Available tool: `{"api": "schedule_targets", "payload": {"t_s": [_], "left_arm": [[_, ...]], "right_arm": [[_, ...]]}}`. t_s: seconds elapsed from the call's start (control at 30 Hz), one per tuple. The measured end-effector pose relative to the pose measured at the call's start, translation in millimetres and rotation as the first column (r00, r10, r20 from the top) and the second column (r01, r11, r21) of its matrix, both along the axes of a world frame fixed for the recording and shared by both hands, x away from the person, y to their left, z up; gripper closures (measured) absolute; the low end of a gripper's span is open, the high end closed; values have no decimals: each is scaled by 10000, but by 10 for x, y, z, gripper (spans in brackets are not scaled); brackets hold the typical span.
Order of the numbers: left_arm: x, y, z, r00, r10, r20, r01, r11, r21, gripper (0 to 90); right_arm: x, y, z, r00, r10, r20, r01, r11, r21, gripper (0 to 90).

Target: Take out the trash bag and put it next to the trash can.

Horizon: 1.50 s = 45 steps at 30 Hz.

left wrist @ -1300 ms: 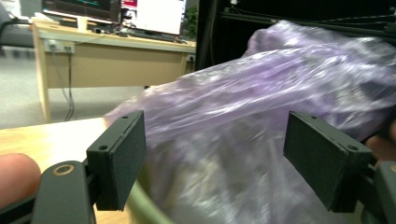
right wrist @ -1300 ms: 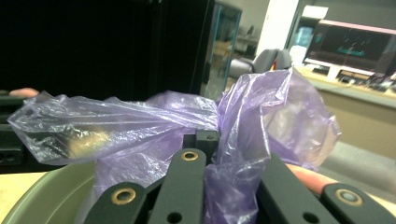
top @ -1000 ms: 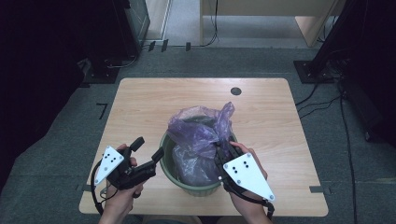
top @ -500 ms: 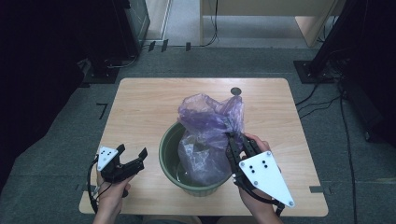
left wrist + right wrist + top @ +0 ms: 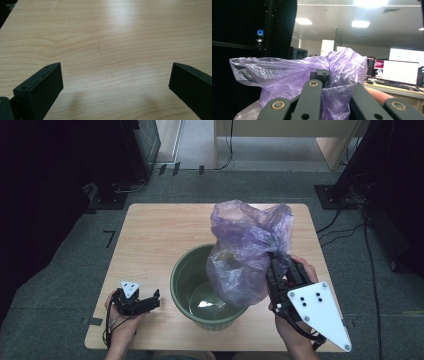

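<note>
A round green bucket (image 5: 180,270) stands on the wooden table (image 5: 150,235), near its front edge. A crumpled purple plastic bag (image 5: 245,250) hangs over the bucket's right side, its lower end still inside the rim. My right gripper (image 5: 276,263) is shut on the bag's right edge and holds it up. In the right gripper view the bag (image 5: 287,75) bunches around the closed jaws of that gripper (image 5: 324,75). My left gripper (image 5: 150,301) sits low at the table's front left, beside the bucket. Its jaws have just been opening and stand wide with only bare table (image 5: 112,37) between them.
Bare tabletop stretches behind and left of the bucket. Dark equipment stands and cables (image 5: 345,220) lie on the grey floor around the table. A wooden desk (image 5: 280,135) is at the back. A lit screen (image 5: 402,72) shows far off in the right gripper view.
The right gripper has risen and pulled the purple bag up out of the bucket. The left gripper has dropped from the bucket's rim to the table's front left and opened wider.
</note>
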<state>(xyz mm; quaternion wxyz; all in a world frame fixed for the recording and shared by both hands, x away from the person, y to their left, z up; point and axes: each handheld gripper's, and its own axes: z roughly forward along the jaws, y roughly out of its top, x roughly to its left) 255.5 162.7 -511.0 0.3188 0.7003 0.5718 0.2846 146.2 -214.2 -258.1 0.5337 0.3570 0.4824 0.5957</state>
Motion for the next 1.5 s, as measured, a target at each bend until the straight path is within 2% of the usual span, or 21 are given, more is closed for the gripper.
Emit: {"api": "schedule_targets", "payload": {"t_s": [0.1,0.27,0.47,0.6,0.73,0.77,0.97,1.13,1.2,1.3,1.4,1.5], "left_arm": [[3,-33,-32,9999,-76,-93,79,9996,263,0],[18,-79,-78,9977,-282,-609,314,9981,527,0],[24,-82,-81,9968,-251,-763,276,9991,319,0],[27,-76,-83,9966,-218,-793,238,9994,249,0],[41,-67,-87,9955,-171,-934,171,9999,-3,0],[48,-65,-89,9949,-163,-998,152,9998,-118,0],[62,-82,-89,9949,-132,-999,121,9999,-116,0],[74,-94,-90,9950,-104,-990,92,9999,-122,0],[76,-96,-89,9949,-102,-1002,91,9999,-110,0],[80,-99,-88,9948,-100,-1010,89,9999,-112,0],[82,-100,-88,9948,-113,-1007,103,9999,-109,0],[84,-100,-89,9949,-122,-998,112,9999,-105,0]], "right_arm": [[2,-82,11,9998,-211,17,211,9998,24,896],[-6,-272,24,9975,-699,61,699,9975,104,896],[-16,-537,40,9911,-1330,95,1327,9908,258,896],[-27,-698,62,9848,-1733,114,1730,9846,250,896],[-24,-815,53,9797,-2003,14,2003,9796,176,895],[-15,-836,36,9782,-2078,-29,2078,9781,105,895],[98,-945,-181,9672,-2458,-643,2459,9693,-64,895],[286,-974,-429,9556,-2604,-1380,2601,9654,-210,895],[411,-978,-544,9523,-2541,-1692,2530,9671,-287,895],[624,-960,-701,9488,-2297,-2167,2317,9726,-162,895],[853,-897,-837,9495,-2047,-2380,2121,9772,55,895],[1056,-789,-890,9555,-1535,-2520,1702,9844,457,895]]}}
